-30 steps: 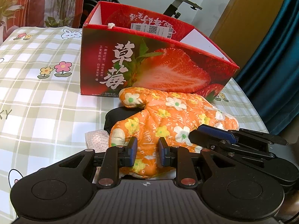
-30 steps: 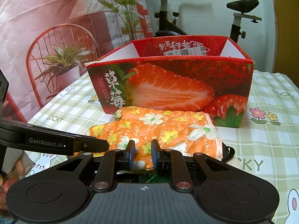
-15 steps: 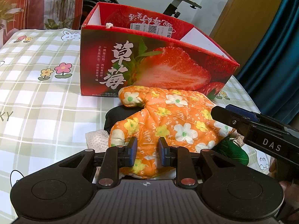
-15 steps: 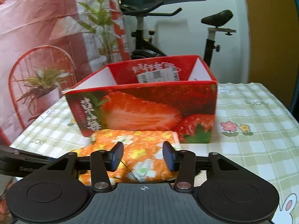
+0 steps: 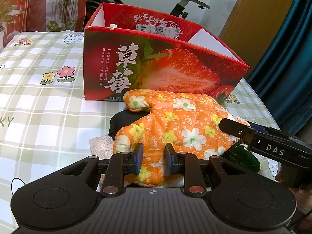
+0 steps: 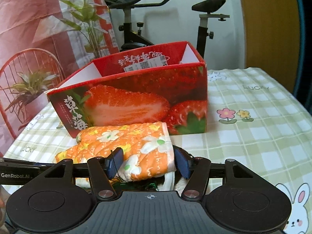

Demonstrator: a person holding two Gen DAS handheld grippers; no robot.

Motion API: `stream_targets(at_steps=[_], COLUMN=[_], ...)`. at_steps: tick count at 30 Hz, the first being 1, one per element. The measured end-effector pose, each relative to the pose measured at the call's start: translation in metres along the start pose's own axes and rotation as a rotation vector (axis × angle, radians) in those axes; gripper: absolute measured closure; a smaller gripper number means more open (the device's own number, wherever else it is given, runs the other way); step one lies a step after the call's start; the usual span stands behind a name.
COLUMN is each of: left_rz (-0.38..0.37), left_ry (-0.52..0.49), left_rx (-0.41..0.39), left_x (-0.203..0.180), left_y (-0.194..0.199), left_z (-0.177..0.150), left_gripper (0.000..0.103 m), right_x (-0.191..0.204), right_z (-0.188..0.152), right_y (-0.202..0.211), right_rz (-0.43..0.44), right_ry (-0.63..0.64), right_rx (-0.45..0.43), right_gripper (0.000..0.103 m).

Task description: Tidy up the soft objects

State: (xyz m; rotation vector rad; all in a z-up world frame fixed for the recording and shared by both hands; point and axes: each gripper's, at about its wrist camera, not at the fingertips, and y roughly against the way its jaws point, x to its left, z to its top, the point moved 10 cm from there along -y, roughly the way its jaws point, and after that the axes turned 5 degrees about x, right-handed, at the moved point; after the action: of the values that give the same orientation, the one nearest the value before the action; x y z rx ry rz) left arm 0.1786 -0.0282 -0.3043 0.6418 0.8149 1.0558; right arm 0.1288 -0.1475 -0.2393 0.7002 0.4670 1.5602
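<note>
The box (image 5: 156, 64) carries a cut-strawberry print, large Chinese characters "草莓" on its front and a white barcode/QR label (image 5: 158, 30) on the inner back wall. The desk (image 5: 39, 101) cloth is checked, printed with flowers, rabbits and the word "LUCKY". The right gripper (image 6: 148, 162) body reads "DAS" in the left view; the left gripper (image 5: 154, 160) body reads "GenRobot.AI" in the right view.

The mitt (image 5: 175, 128) is orange, quilted, with white and yellow flowers and small lettering, "HAPPY" partly legible. It lies on the desk directly in front of the box, over other soft items: a black item (image 5: 119, 120), a pale knitted piece (image 5: 101, 146) and a green tuft (image 5: 241, 156).

Left fingers: narrowly set on the near edge of the mitt, pads pressing the fabric. Right fingers: just been opening, now spread either side of the mitt's cuff end, not pressing it.

An exercise bike (image 6: 136, 19) and a plant (image 6: 87, 17) stand behind the desk.
</note>
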Motion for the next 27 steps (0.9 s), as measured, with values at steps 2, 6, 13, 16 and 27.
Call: stream_targets(at_steps=[2, 6, 13, 16, 27], left_rz=[0.0, 0.0, 0.003, 0.003, 0.003], left_ry=[0.0, 0.0, 0.0, 0.0, 0.001], left_rx=[0.0, 0.0, 0.0, 0.0, -0.001], left_x=[0.0, 0.0, 0.0, 0.0, 0.0], left_y=[0.0, 0.0, 0.0, 0.0, 0.0], left_z=[0.0, 0.0, 0.0, 0.0, 0.0], left_gripper=[0.077, 0.077, 0.077, 0.077, 0.077], right_x=[0.002, 0.005, 0.017, 0.023, 0.033], right_z=[-0.001, -0.002, 0.006, 0.01, 0.018], right_y=[-0.001, -0.002, 0.01, 0.015, 0.024], right_rz=[0.006, 0.011, -0.03, -0.033, -0.049], right_ry=[0.006, 0.008, 0.123, 0.155, 0.235], right_rx=[0.007, 0.017, -0.051, -0.082, -0.129], right_gripper=[0.044, 0.043, 0.052, 0.053, 0.054])
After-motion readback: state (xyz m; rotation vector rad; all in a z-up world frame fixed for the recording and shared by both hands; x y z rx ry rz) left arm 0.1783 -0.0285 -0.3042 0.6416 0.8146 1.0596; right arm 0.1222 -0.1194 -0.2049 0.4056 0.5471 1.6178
